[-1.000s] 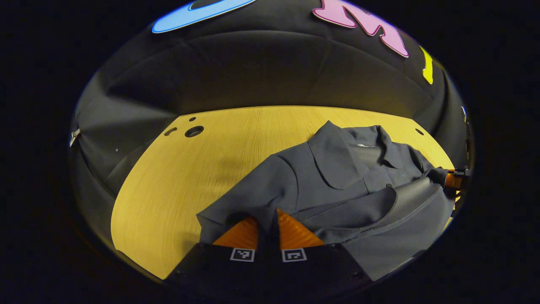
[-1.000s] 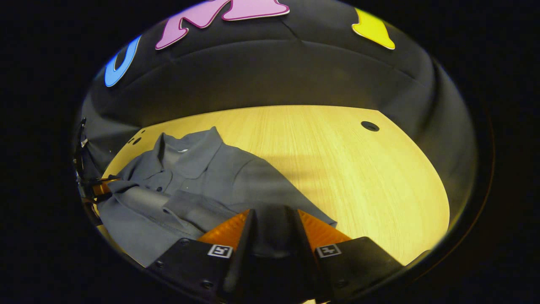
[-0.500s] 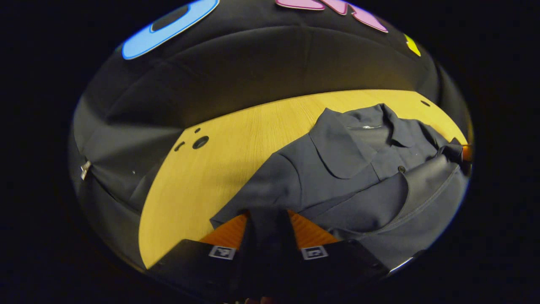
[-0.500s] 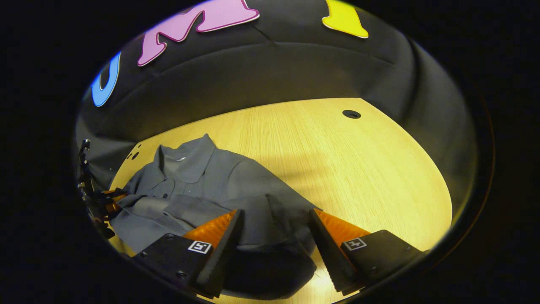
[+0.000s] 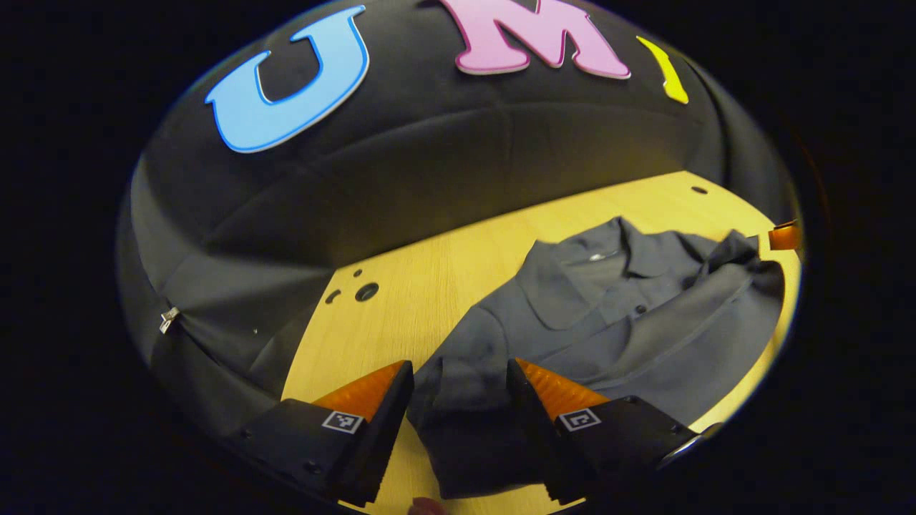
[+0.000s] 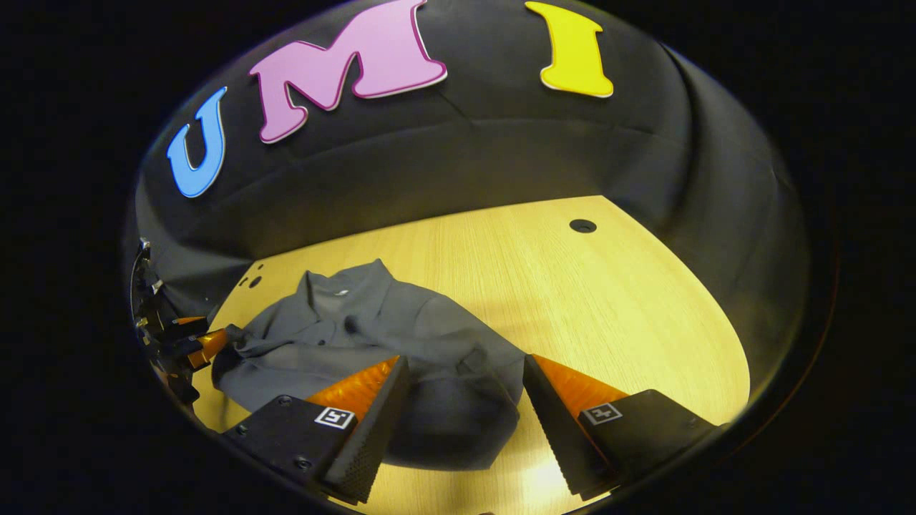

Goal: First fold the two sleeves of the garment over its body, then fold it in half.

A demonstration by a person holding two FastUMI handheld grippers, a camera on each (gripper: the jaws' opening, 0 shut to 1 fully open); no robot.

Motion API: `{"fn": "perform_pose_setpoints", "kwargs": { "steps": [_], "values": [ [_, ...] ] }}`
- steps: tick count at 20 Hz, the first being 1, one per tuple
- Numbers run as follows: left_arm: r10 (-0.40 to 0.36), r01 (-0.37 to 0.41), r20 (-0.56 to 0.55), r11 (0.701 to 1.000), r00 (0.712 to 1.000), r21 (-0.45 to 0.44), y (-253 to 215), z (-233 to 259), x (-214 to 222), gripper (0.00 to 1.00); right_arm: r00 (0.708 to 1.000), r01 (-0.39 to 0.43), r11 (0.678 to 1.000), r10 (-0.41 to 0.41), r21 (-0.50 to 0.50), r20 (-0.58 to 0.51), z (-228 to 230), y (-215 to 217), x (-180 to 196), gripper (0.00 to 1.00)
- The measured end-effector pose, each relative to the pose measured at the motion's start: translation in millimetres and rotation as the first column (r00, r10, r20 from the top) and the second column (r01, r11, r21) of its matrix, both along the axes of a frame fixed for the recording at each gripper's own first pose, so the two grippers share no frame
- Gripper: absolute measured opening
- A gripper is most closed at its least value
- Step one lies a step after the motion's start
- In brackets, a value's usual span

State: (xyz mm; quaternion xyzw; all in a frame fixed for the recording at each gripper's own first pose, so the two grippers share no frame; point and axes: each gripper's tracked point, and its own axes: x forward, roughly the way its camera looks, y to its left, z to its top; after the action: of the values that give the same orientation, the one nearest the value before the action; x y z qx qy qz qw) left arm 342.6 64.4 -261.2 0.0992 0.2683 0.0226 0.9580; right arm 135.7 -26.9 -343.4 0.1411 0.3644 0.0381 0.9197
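Your dark grey collared button-up shirt (image 5: 615, 322) lies crumpled on the pale yellow wooden desk (image 6: 608, 300), collar toward the black cloth wall (image 6: 465, 157). Your left tongs (image 5: 458, 372) stand wide apart, fingers either side of the shirt's near edge without pressing it. Your right tongs (image 6: 464, 368) are equally wide over the shirt's folded near part (image 6: 458, 408), gripping nothing.

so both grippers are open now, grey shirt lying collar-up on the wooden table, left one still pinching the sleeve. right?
Not quite: the left gripper is open too, fingers apart and off the shirt, per the left gripper view. Right gripper open, shirt on the table: correct.
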Motion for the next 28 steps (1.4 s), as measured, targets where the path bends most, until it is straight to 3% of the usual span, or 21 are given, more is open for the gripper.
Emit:
{"fn": "perform_pose_setpoints", "kwargs": {
  "steps": [5, 13, 19, 24, 28],
  "values": [
    [-0.048, 0.057, 0.106, 0.995, 0.993, -0.080, -26, 54, -48, 0.84, 0.996, -0.021, 1.000, 0.022, -0.010, 0.089, 51, 2, -21, 0.99],
    [-0.023, 0.055, 0.184, 0.984, 0.983, -0.170, -35, 104, -123, 0.83, 0.976, -0.129, 0.991, 0.132, -0.029, 0.171, 107, 23, -72, 0.98],
    [0.013, 0.019, 0.140, 0.974, 0.990, -0.225, -41, 98, -173, 0.84, 0.964, -0.170, 0.985, 0.171, -0.022, 0.206, 121, 43, -106, 0.99],
    [0.029, -0.004, 0.101, 0.971, 0.994, -0.238, -47, 85, -193, 0.84, 0.967, -0.222, 0.975, 0.221, -0.001, 0.124, 106, 65, -137, 0.99],
    [-0.002, 0.021, 0.076, 0.969, 0.997, -0.247, -55, 75, -207, 0.84, 0.969, -0.232, 0.973, 0.231, 0.003, 0.081, 95, 76, -146, 0.99]
  ]
}}
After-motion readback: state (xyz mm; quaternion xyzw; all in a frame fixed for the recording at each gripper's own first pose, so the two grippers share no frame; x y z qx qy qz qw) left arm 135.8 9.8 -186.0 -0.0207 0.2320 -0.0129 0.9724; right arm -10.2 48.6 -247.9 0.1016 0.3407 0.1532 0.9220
